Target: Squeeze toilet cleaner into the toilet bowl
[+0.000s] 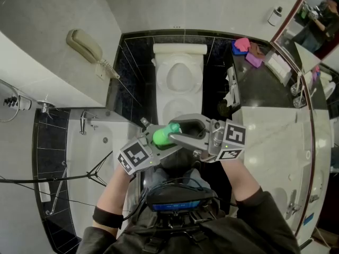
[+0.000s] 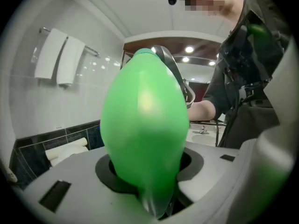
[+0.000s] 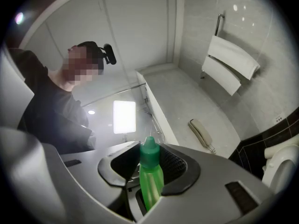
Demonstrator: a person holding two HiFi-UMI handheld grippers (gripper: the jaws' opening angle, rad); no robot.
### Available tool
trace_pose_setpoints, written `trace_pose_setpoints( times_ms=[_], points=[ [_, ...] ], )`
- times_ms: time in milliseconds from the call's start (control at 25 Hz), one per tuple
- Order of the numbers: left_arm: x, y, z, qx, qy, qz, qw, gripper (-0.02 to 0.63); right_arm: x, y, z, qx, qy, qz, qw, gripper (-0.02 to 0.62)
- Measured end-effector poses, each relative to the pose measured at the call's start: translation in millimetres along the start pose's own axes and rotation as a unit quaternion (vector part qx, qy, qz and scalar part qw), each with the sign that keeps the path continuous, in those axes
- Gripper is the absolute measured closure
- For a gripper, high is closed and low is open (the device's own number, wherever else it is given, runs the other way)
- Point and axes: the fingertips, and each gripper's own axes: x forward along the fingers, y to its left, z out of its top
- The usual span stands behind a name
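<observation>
A green toilet cleaner bottle (image 1: 163,135) hangs in front of my chest, held between both grippers. My left gripper (image 1: 156,144) comes in from the left and is shut on the bottle's fat body (image 2: 145,125), which fills the left gripper view. My right gripper (image 1: 185,134) comes in from the right and is shut on the same bottle (image 3: 150,181). The capped green nozzle (image 3: 149,150) sticks out beyond the right gripper's jaws. The white toilet (image 1: 179,75) stands ahead with its seat down and bowl open, beyond the bottle. Its rim (image 3: 280,164) shows at the right edge of the right gripper view.
A wall phone (image 1: 85,45) hangs left of the toilet. A bathtub (image 1: 90,157) lies at the left, and a marble counter (image 1: 275,142) curves along the right. Pink cloths (image 1: 246,49) sit on the dark ledge. White towels (image 2: 60,57) hang on a rail.
</observation>
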Motion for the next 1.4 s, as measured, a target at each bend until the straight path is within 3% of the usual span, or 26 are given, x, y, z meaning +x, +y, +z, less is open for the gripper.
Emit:
trace_pose_setpoints(
  times_ms=[240,640,840,1200,1400],
  points=[
    [-2,-23,4,0.000,-0.005,-0.064,0.9979,0.421,-6,16,6,-0.022,-0.028,0.052,0.998,0.451],
    [0,-19,6,0.011,0.001,-0.029,0.9995,0.422,-10,15,14,-0.016,-0.036,0.044,0.998,0.451],
    [0,-15,-3,0.020,0.009,-0.020,0.9996,0.420,-16,6,16,-0.008,-0.041,0.023,0.999,0.451],
    [-7,1,-15,0.007,0.017,0.034,0.9992,0.420,-36,-15,21,0.003,-0.051,-0.028,0.998,0.449],
    [-13,12,-24,-0.004,0.017,0.072,0.9973,0.420,-51,-37,10,0.008,-0.034,-0.094,0.995,0.451]
  ],
)
